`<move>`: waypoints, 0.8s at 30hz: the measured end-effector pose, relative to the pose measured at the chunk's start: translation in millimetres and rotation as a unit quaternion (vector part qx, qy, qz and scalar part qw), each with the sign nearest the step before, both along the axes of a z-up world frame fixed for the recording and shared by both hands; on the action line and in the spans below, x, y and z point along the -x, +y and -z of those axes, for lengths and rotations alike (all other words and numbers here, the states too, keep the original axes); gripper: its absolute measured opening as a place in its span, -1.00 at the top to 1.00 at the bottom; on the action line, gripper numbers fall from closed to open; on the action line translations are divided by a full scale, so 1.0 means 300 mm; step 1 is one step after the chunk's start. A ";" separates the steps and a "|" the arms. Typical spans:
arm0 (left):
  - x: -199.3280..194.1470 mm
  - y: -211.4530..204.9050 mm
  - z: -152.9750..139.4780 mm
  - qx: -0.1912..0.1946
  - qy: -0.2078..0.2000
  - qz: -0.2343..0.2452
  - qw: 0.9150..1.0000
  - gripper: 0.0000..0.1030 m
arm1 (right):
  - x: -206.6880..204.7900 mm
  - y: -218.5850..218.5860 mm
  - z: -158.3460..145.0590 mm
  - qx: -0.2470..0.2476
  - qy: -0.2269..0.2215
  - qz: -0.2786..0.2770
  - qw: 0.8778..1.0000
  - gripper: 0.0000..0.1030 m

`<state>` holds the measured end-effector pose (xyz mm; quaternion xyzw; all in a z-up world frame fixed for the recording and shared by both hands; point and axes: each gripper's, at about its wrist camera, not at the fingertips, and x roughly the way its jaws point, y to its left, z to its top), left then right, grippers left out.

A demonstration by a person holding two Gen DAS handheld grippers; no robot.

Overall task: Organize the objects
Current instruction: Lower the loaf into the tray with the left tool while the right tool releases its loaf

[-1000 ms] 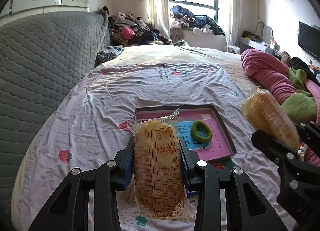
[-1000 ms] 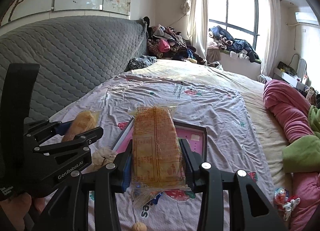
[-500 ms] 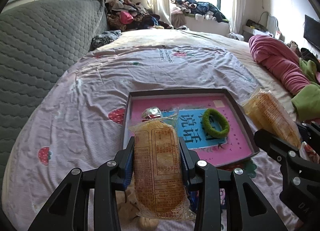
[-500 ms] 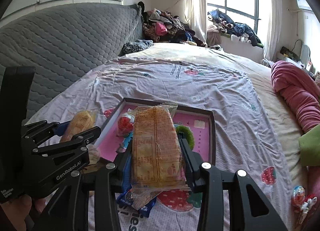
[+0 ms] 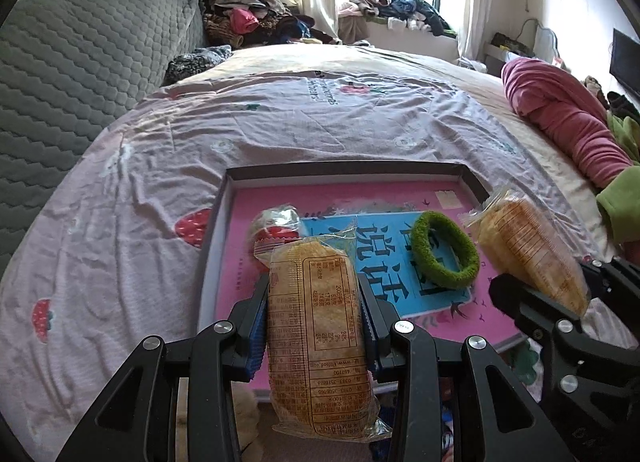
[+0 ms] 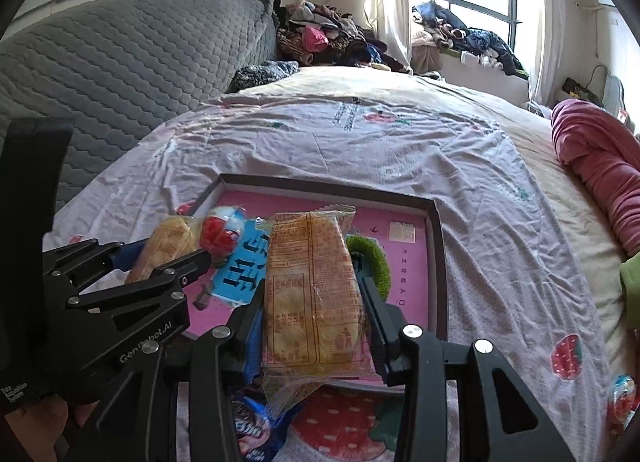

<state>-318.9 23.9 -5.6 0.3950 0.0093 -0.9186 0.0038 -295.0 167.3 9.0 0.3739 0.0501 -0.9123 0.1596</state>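
Observation:
My left gripper (image 5: 314,298) is shut on a clear-wrapped yellow bread packet (image 5: 316,326), held over the near left part of a shallow pink-lined box (image 5: 344,173) on the bed. My right gripper (image 6: 312,282) is shut on a second wrapped bread packet (image 6: 310,294), above the box's near edge; that packet (image 5: 528,250) also shows at the right in the left wrist view. Inside the box lie a green fuzzy ring (image 5: 444,248), a blue card (image 5: 384,262) and a red-and-silver wrapped sweet (image 5: 276,224). The left gripper's packet (image 6: 166,244) appears at the left of the right wrist view.
A grey quilted headboard (image 5: 80,74) runs along the left. Pink and green bedding (image 5: 560,122) is heaped at the right. A blue snack packet (image 6: 256,428) lies under my right gripper, and a wrapped sweet (image 6: 622,402) lies at the bed's right. Clothes are piled by the window (image 5: 380,2).
Both grippers have come down and forward toward the box with their bread packets still gripped. The box and its contents now fill much more of both views.

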 end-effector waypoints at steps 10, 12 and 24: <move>0.068 0.029 0.119 -0.004 -0.017 0.004 1.000 0.22 | 0.059 0.029 0.130 -0.001 -0.021 0.014 1.000 0.16; 0.076 0.026 0.132 -0.005 -0.018 0.002 1.000 0.22 | 0.065 0.034 0.144 -0.001 -0.024 0.016 1.000 0.16; 0.106 0.048 0.201 0.002 -0.028 0.008 1.000 0.20 | 0.101 0.056 0.212 -0.001 -0.037 0.022 0.999 0.16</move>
